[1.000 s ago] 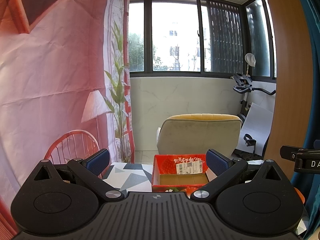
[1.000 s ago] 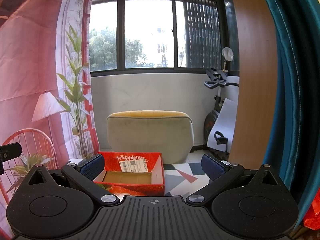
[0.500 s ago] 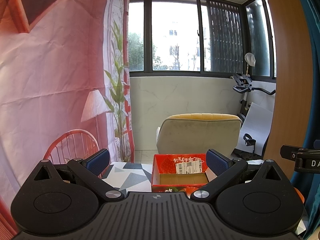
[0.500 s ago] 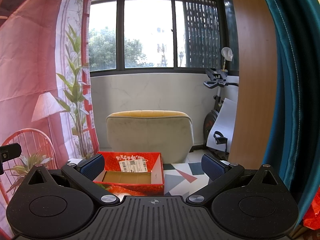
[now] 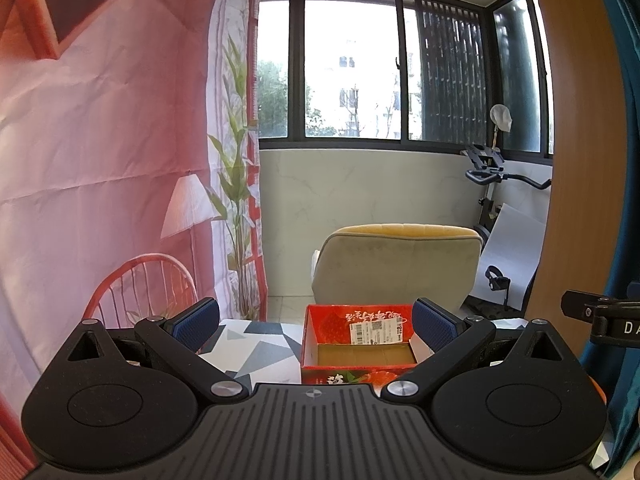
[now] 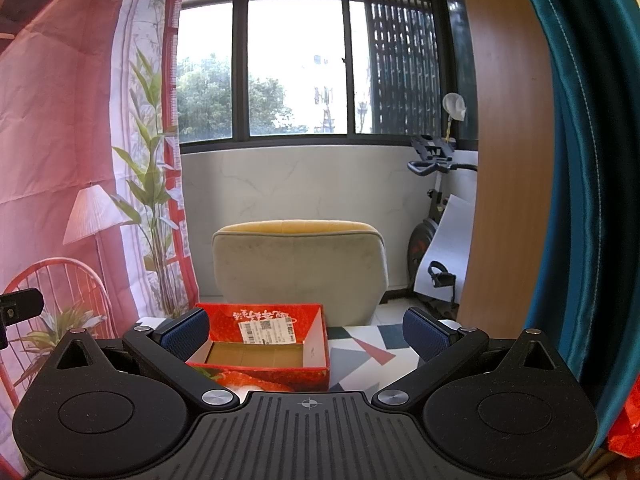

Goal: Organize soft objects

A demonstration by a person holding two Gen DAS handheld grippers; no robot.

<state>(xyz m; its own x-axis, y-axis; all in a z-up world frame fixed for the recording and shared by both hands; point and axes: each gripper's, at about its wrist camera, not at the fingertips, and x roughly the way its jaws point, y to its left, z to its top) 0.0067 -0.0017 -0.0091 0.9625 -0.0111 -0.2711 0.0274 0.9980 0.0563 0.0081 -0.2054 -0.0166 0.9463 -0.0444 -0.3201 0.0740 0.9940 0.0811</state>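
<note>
A red cardboard box [image 5: 320,336] with a white label and a bare brown floor stands on the patterned table [image 5: 248,352]. It also shows in the right wrist view [image 6: 316,332]. My left gripper [image 5: 316,324] is open and empty, held level in front of the box. My right gripper [image 6: 306,330] is open and empty, just right of the box. No soft object shows in either view.
A beige armchair [image 5: 396,264] stands behind the table. A pink printed backdrop [image 5: 100,160] hangs at the left. An exercise bike [image 6: 436,216] and a teal curtain [image 6: 580,160] are at the right. Something red [image 6: 624,428] shows at the right wrist view's lower right edge.
</note>
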